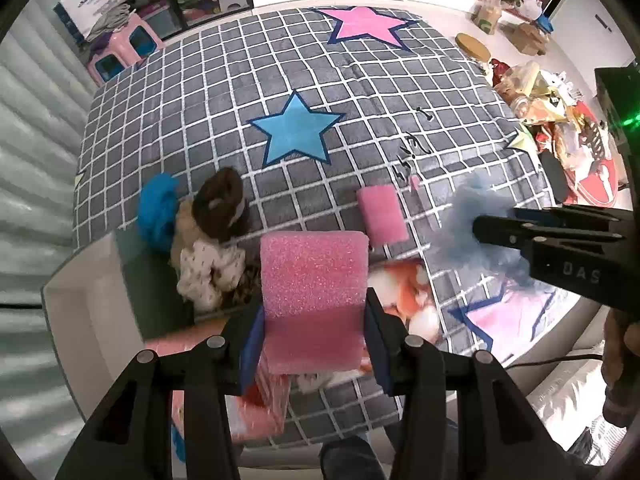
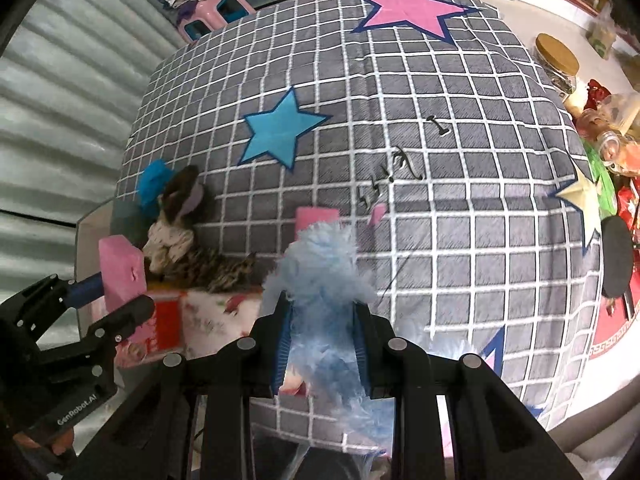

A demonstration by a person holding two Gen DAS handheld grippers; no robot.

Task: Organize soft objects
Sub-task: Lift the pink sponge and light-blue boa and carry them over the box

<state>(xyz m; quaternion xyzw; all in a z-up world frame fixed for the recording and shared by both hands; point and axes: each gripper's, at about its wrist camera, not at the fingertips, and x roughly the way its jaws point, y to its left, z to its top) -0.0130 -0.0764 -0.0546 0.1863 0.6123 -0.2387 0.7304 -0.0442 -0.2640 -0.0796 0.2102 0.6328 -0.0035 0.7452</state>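
A grey quilt (image 1: 360, 92) with a white grid and star patches covers the surface: a blue star (image 1: 296, 132) in the middle and a pink star (image 1: 366, 26) at the far end.

The left gripper (image 1: 314, 320) points down over the near left part of the quilt. Its jaws stand partly apart and press on both sides of a pink foam block (image 1: 314, 280), which is held clear of the quilt. In the right wrist view the same block (image 2: 120, 276) shows at the left edge, pinched by the left gripper (image 2: 116, 300).

The right gripper (image 2: 322, 344) has its jaws closed tight on a pale blue fluffy item (image 2: 320, 276), possibly a feathery scrunchie; the fibres are too blurred to be sure. From the left wrist view it hangs at the right, above the quilt (image 1: 468, 216), with the right gripper (image 1: 480, 228) reaching in from the right edge.

A second, smaller pink foam block (image 1: 382, 214) lies on the quilt between the two grippers.

At the near left, a heap of soft things rests by a white tray (image 1: 80, 288): a bright blue fluffy piece (image 1: 158, 208), a dark brown scrunchie (image 1: 220, 204), a cream patterned scrunchie (image 1: 208, 272) and a leopard-print one (image 2: 212, 272). Just near of them is a floral red and white box (image 2: 192, 316).

A jar with a wooden lid (image 1: 474, 46) stands beyond the quilt's far right edge.
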